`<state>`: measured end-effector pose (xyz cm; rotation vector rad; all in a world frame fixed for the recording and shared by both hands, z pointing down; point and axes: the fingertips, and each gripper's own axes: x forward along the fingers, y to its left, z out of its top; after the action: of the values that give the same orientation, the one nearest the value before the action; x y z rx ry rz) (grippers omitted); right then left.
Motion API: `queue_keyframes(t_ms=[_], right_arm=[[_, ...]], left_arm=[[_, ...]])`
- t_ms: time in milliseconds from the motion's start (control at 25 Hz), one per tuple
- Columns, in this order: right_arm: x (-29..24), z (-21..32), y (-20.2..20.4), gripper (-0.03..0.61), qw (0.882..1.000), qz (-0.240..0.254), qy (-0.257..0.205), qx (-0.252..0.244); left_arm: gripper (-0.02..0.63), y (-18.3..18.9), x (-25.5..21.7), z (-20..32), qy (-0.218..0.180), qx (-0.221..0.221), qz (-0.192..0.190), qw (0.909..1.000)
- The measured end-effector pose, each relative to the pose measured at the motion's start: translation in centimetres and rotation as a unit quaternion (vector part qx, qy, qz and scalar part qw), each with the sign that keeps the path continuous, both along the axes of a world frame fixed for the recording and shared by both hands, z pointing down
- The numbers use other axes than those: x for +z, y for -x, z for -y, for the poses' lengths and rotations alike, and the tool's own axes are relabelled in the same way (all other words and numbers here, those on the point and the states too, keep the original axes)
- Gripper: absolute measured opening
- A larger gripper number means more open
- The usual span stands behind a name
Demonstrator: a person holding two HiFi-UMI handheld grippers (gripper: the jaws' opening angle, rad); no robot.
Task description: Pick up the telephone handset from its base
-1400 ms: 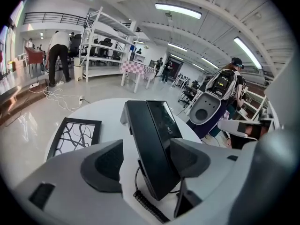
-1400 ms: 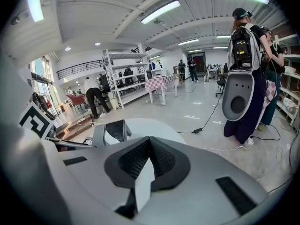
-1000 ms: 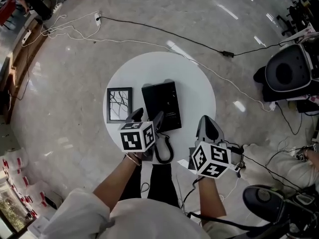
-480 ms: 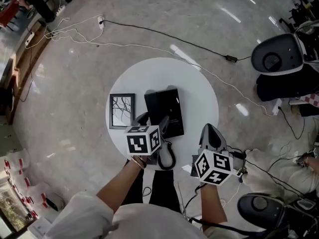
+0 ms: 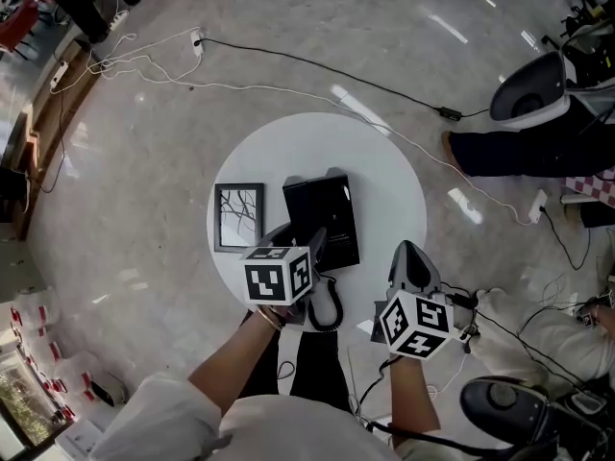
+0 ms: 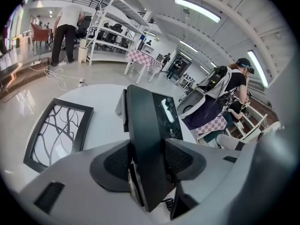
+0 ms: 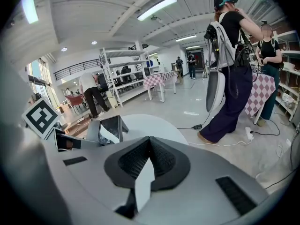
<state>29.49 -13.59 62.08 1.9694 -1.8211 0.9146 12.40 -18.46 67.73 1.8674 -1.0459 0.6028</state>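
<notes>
The black telephone base (image 5: pixel 324 219) lies in the middle of the round white table (image 5: pixel 384 176). Its handset (image 6: pixel 146 125) runs along the base's left side and shows in the left gripper view as a black bar between the jaws. My left gripper (image 5: pixel 296 237) is closing on it, both pads against its sides. A coiled cord (image 5: pixel 329 307) hangs off the table's near edge. My right gripper (image 5: pixel 411 251) hovers at the table's near right edge, shut, with nothing clearly held. The base (image 7: pixel 110 128) also shows in the right gripper view.
A black picture frame (image 5: pixel 238 216) lies flat just left of the phone. Cables (image 5: pixel 317 65) cross the floor behind the table. A person (image 7: pixel 232 64) carrying gear stands on the floor to the right. White shelving (image 6: pixel 117 27) stands far behind.
The left gripper's jaws have drawn in around the handset. Both hands stay where they were. The person at the far right has walked on.
</notes>
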Motion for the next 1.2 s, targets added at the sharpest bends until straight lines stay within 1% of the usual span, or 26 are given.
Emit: queue_keyframes(t_ms=[120, 160, 280, 440, 760, 1200], right_arm=[[0.2, -0.1, 0.3, 0.025, 1.0, 0.001, 0.003, -0.002], [0.2, -0.1, 0.4, 0.025, 1.0, 0.001, 0.003, -0.003], [0.2, -0.3, 0.7, 0.025, 1.0, 0.001, 0.004, -0.004], [-0.1, -0.3, 0.5, 0.025, 1.0, -0.001, 0.002, -0.002], [-0.1, -0.7, 0.9, 0.025, 1.0, 0.001, 0.002, -0.005], [-1.2, -0.2, 2.0, 0.025, 1.0, -0.001, -0.01, -0.013]], left_arm=[[0.195, 0.2, -0.4, -0.1, 0.0, -0.007, 0.001, 1.0], [0.192, 0.3, -0.4, -0.1, 0.001, -0.008, -0.001, 1.0], [0.19, 0.4, -0.6, -0.1, 0.006, -0.01, -0.005, 0.9999], [0.189, 0.1, -1.0, -0.3, 0.003, -0.007, -0.01, 0.9999], [0.187, 0.3, -1.7, -0.7, -0.003, -0.01, -0.036, 0.9993], [0.187, 1.0, -4.0, -0.5, -0.025, -0.009, -0.059, 0.9979]])
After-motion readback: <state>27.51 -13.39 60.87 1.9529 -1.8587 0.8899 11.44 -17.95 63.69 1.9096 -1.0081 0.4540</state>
